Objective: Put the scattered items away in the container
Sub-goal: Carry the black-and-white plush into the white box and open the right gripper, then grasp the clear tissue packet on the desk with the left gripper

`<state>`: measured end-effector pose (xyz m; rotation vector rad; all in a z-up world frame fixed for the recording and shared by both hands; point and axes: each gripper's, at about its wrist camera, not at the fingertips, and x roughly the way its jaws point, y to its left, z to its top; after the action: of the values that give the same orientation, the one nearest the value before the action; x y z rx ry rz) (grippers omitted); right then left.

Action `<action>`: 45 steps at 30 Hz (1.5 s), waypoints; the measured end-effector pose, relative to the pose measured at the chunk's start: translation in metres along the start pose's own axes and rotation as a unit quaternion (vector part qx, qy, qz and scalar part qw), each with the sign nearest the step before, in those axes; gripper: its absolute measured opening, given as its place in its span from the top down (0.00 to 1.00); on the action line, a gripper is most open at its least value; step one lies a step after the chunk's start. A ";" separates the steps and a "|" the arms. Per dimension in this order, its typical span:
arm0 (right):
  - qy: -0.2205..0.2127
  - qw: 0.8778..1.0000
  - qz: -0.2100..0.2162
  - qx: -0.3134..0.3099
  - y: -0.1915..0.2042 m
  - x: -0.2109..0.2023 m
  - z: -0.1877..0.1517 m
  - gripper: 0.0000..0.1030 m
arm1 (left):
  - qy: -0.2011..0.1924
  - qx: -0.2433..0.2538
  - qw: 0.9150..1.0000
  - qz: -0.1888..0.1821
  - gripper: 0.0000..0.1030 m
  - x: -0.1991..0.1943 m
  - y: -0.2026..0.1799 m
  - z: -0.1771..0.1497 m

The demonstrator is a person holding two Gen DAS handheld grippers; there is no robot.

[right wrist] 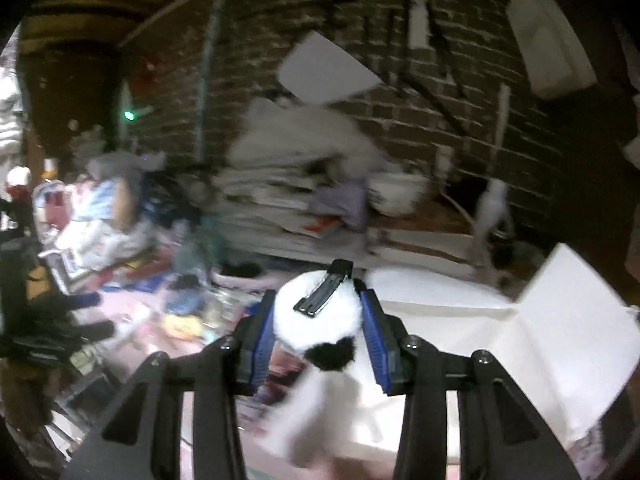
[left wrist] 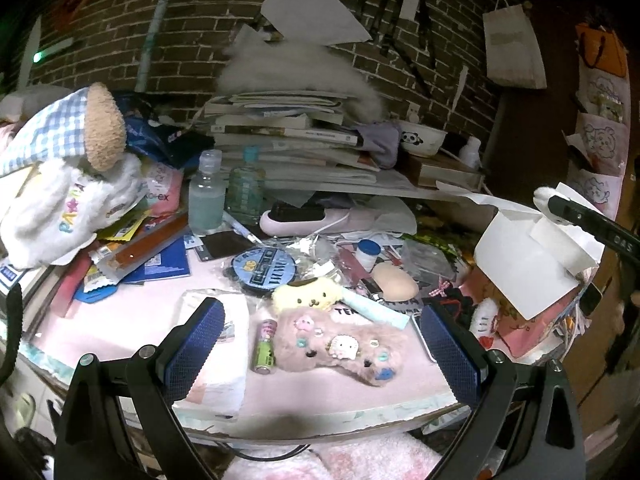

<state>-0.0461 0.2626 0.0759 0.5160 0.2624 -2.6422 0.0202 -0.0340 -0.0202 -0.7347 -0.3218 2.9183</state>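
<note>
Risk: the right tool (right wrist: 320,320) clamps a white-and-black fluffy hair clip (right wrist: 320,320) above the open white cardboard box (right wrist: 520,344); blur suggests motion, so a release beside the box misses it. The left tool (left wrist: 320,344), jaws apart, hovers left of the box.

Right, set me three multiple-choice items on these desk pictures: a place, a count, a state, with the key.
1. In the left wrist view, where does the small green cylindrical battery lie relative to the fluffy pink fabric pouch? A left of it, B on top of it, C right of it.
2. How many clear plastic bottles stand before the tall stack of books? A one, B two, C four.
3. The right gripper is: A open and empty, B shut on the battery, C shut on a fluffy white-and-black hair clip.
Key: 1A, it lies beside the pouch's left edge; 2B, one white-capped, one blue-capped; 3C, the jaws squeeze the clip's fluff.
</note>
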 end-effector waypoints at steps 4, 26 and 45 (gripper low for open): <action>0.069 0.998 -0.007 0.012 -0.032 0.017 -0.005 0.63 | 0.004 0.002 1.000 0.002 0.05 0.002 -0.002 -0.001; 0.259 0.962 0.010 0.084 -0.082 0.074 -0.011 0.27 | 0.010 0.003 0.999 0.032 0.05 0.008 0.009 -0.005; 0.031 0.979 0.196 0.041 0.080 0.049 -0.013 0.26 | 0.006 -0.005 0.991 0.136 0.05 0.024 0.065 -0.042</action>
<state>-0.0474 0.1766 0.0362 0.6082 0.0595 -2.2626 0.0155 -0.0859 -0.0824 -0.8606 -0.2512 3.1664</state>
